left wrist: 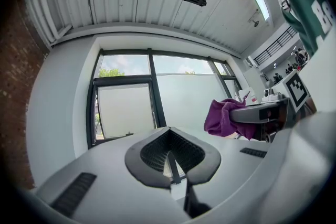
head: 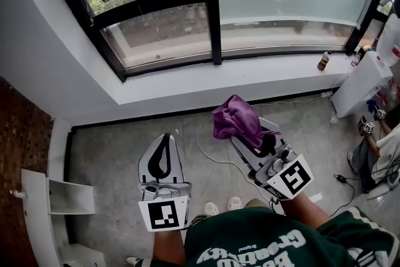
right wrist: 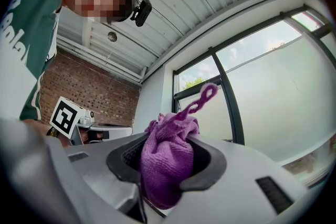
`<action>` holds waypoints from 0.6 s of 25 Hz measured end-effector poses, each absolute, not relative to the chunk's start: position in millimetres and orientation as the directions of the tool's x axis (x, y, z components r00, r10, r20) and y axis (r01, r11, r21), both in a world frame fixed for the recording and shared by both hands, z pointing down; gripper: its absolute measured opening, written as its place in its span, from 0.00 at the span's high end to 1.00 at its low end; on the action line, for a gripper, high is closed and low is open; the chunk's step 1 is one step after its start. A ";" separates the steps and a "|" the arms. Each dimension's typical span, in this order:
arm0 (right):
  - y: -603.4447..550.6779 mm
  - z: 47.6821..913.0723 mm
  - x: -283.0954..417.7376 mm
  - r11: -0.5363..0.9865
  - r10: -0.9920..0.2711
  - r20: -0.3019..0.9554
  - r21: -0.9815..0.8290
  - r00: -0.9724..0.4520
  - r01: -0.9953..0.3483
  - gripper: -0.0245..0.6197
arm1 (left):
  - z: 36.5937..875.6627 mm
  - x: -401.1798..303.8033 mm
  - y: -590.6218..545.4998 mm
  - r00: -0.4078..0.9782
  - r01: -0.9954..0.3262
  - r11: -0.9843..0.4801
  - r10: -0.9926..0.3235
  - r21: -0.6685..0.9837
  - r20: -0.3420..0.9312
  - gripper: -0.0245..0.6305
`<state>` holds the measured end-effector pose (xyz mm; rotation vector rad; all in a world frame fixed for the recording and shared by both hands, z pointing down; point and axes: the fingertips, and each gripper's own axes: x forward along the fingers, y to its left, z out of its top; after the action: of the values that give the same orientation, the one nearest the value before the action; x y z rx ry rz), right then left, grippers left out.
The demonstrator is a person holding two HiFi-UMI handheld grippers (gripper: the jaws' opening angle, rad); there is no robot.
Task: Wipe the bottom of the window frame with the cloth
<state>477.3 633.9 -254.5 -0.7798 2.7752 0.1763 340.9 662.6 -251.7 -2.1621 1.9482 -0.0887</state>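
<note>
- While the person is standing on the grey floor point(head: 112, 159) facing the window, both grippers are pointing forward toward it.
- The right gripper point(head: 256, 139) is clenching the purple cloth point(head: 232, 117); in the right gripper view the bunched cloth point(right wrist: 165, 165) is filling the space between the jaws and spilling out past their tips, with a small loop sticking up from it.
- The cloth is hanging in the air over the floor, on the near side of the white sill point(head: 219, 81), and it is not touching the sill or the window.
- The bottom of the window frame point(head: 281, 52), a black rail along the far edge of the sill, is lying well apart from the cloth.
- The left gripper point(head: 165, 137) is hovering beside the right one, its jaws pressing together on nothing; the left gripper view is showing the dark pads point(left wrist: 170, 157) meeting along a thin seam.
- A small bottle point(head: 323, 61) is standing on the sill toward the right end.
- A white cable point(head: 209, 150) is trailing across the floor between the two grippers.
</note>
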 end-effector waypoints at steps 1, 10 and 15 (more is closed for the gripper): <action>633.5 -253.2 479.5 0.850 -0.494 -0.268 0.048 -0.827 -0.524 0.72 | -252.6 343.4 663.6 0.112 -0.975 -0.088 -0.987 -0.202 -0.112 0.95; 653.4 -243.2 503.7 0.877 -0.454 -0.301 0.014 -0.838 -0.480 0.72 | -254.0 365.7 691.1 0.071 -0.973 -0.039 -0.989 -0.226 -0.133 0.95; 646.3 -240.3 493.2 0.886 -0.440 -0.312 0.002 -0.842 -0.463 0.72 | -254.0 355.4 685.3 0.065 -0.969 -0.032 -0.989 -0.246 -0.130 0.95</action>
<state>493.2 646.3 -240.3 -0.6751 2.7501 0.1111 355.4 685.3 -254.0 -2.0773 1.9769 -0.1104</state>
